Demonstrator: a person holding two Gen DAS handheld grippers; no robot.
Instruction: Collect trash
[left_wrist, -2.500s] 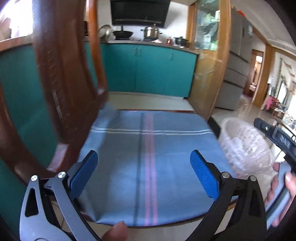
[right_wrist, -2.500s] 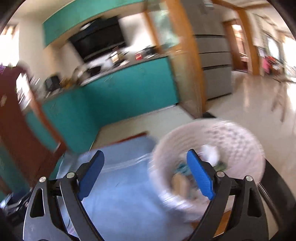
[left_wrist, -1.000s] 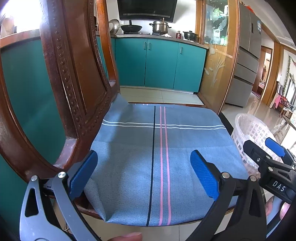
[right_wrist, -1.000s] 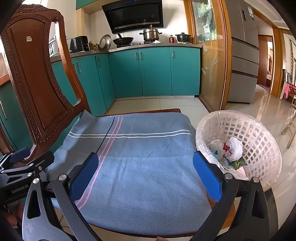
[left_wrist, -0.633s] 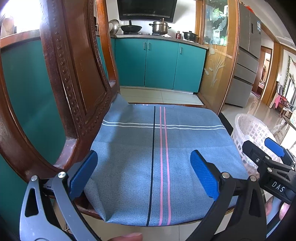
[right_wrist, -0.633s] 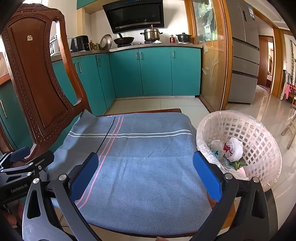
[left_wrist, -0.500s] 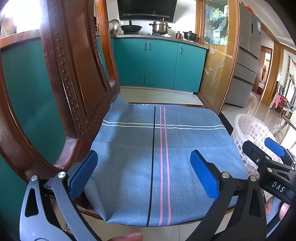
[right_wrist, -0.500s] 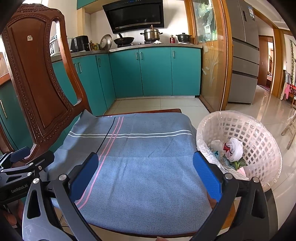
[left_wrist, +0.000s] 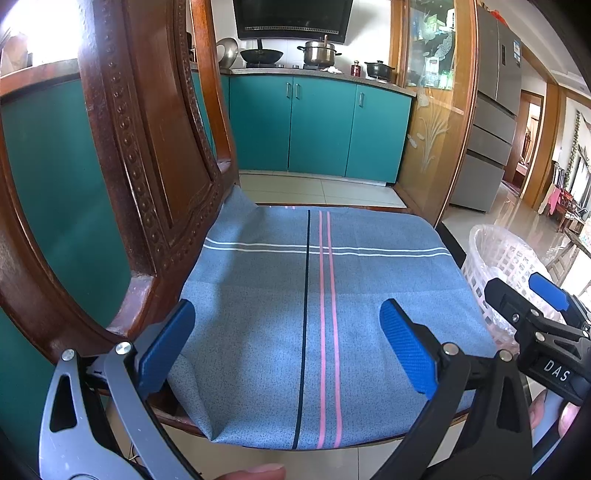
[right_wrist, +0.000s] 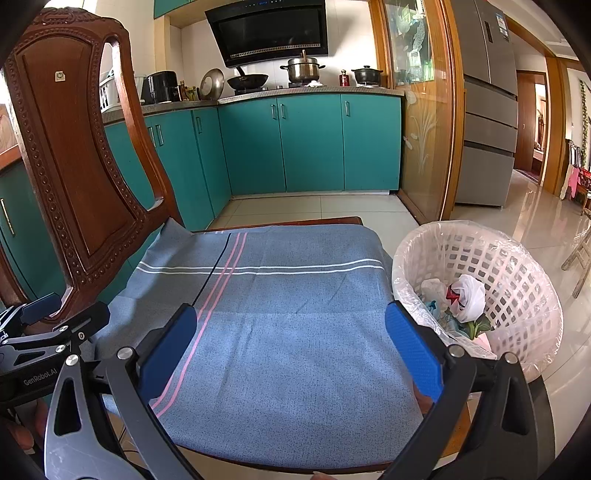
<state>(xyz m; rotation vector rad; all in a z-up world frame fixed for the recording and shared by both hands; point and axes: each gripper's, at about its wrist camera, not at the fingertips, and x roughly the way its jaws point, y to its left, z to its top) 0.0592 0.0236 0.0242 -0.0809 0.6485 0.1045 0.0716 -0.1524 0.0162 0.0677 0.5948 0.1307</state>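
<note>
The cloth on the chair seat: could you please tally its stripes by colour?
On the cloth:
Pink stripes: 2
Black stripe: 1
White stripes: 2
Total: 5

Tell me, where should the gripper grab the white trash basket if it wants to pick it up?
Probably by the rim on the side next to the chair, coming down from above. The white basket stands upright and open at the top, and its thin edge would fit between the open fingers of the right gripper, one inside, one outside. The plastic liner folded over the rim looks slippery, so squeeze firmly.
</note>
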